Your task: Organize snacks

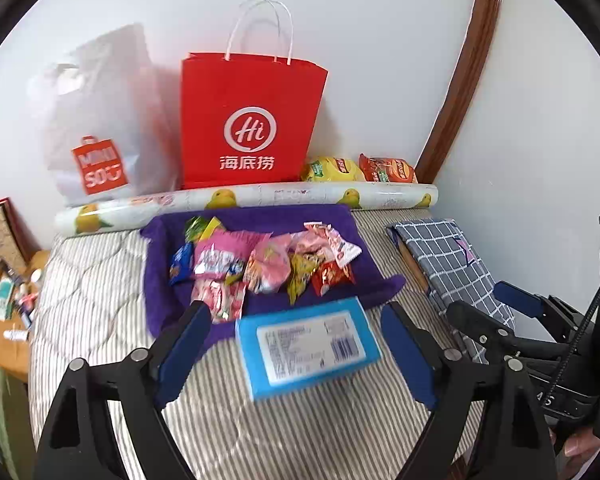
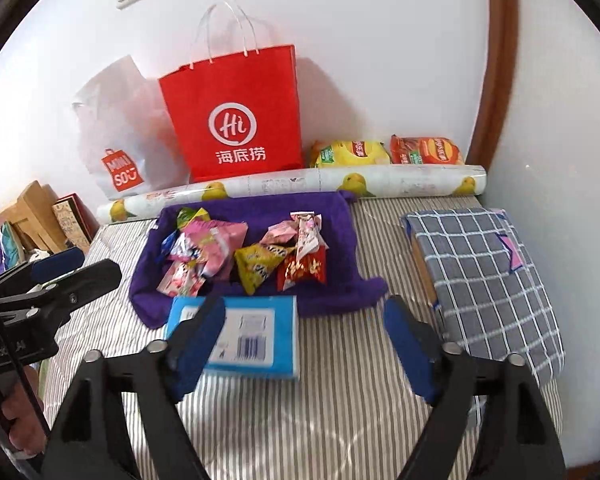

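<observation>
A pile of small snack packets lies on a purple towel on the striped bed. A blue box with a white label lies just in front of the towel. My left gripper is open and empty, its fingers either side of the blue box and a little short of it. My right gripper is open and empty, to the right of the box; its left finger overlaps the box in view. A yellow chip bag and a red chip bag lie by the wall.
A red paper bag and a white plastic bag stand against the wall behind a roll of patterned paper. A checked cloth-covered box lies at right. A cluttered side table is left.
</observation>
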A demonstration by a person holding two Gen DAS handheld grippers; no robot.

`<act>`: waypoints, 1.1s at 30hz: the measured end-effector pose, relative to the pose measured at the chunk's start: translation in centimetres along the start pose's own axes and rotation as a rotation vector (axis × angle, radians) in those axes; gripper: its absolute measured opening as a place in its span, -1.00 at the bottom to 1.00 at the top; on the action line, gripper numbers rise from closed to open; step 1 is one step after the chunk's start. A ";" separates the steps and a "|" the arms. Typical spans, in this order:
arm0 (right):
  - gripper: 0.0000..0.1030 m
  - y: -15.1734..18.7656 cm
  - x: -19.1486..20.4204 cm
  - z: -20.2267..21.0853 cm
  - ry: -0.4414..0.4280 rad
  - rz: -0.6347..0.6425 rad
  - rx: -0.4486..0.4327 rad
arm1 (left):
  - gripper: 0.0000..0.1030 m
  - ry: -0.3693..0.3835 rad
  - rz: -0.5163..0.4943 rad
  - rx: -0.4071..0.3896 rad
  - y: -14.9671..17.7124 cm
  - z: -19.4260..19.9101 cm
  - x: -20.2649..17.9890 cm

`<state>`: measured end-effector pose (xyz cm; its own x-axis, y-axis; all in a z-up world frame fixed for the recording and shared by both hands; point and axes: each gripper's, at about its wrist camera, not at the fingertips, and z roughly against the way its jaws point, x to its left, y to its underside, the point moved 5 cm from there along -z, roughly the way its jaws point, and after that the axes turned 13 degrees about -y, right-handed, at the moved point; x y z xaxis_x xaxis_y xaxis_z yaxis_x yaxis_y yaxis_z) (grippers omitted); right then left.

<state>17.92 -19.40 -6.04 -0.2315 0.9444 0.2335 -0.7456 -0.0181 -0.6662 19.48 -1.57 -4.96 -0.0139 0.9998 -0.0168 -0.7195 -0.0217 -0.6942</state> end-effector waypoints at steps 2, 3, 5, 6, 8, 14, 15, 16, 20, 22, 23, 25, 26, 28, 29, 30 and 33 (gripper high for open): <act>0.72 0.9 0.4 1.1 0.006 0.004 -0.005 | 0.79 -0.026 0.003 -0.011 1.0 1.1 0.0; 0.75 1.4 0.6 1.7 0.009 0.004 -0.010 | 0.84 -0.035 0.004 -0.017 1.5 1.7 -0.1; 0.80 2.3 0.8 2.7 0.011 0.000 -0.016 | 0.89 -0.055 0.003 -0.030 2.6 3.0 -0.2; 0.84 2.7 0.8 3.2 0.011 0.001 -0.016 | 0.90 -0.066 0.000 -0.037 3.2 3.6 -0.3; 0.84 3.5 1.1 4.2 0.021 0.004 -0.022 | 0.91 -0.083 -0.005 -0.052 4.0 4.6 -0.5; 0.99 5.6 1.9 7.2 0.055 0.032 -0.053 | 0.94 -0.127 -0.024 -0.091 6.4 7.3 -1.1; 0.99 5.9 2.0 7.7 0.051 0.032 -0.056 | 0.94 -0.132 -0.026 -0.096 6.8 7.7 -1.2; 0.99 6.3 2.0 8.0 0.044 0.029 -0.056 | 0.94 -0.136 -0.028 -0.100 7.0 8.0 -1.3; 0.99 7.7 2.2 9.3 0.032 0.016 -0.061 | 0.94 -0.138 -0.013 -0.113 8.2 9.6 -1.4; 0.99 8.5 2.3 10.0 0.032 0.018 -0.063 | 0.94 -0.135 -0.003 -0.114 8.9 10.2 -1.3; 0.99 8.8 2.3 10.4 0.039 0.019 -0.067 | 0.94 -0.139 -0.001 -0.116 9.2 10.5 -1.3; 0.99 9.5 2.3 11.1 0.050 0.026 -0.072 | 0.94 -0.157 0.003 -0.125 9.8 11.1 -1.2; 0.99 9.8 2.4 11.6 0.054 0.030 -0.077 | 0.94 -0.159 0.004 -0.128 10.0 11.3 -1.1; 0.99 10.5 2.4 12.3 0.065 0.036 -0.083 | 0.94 -0.158 0.012 -0.132 10.5 11.8 -1.0; 0.99 10.6 2.2 12.5 0.068 0.037 -0.085 | 0.94 -0.156 0.014 -0.134 10.7 12.0 -1.0; 0.99 10.9 2.2 12.7 0.071 0.038 -0.088 | 0.94 -0.155 0.017 -0.137 10.9 12.2 -1.0; 0.99 11.5 2.0 13.3 0.073 0.035 -0.087 | 0.94 -0.168 0.024 -0.140 11.4 12.6 -0.9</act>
<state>0.61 -22.10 -3.84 -0.2080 0.9651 0.1589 -0.6803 -0.0260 -0.7325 2.51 -2.64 -3.79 -0.1539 0.9850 0.0775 -0.6146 -0.0340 -0.7881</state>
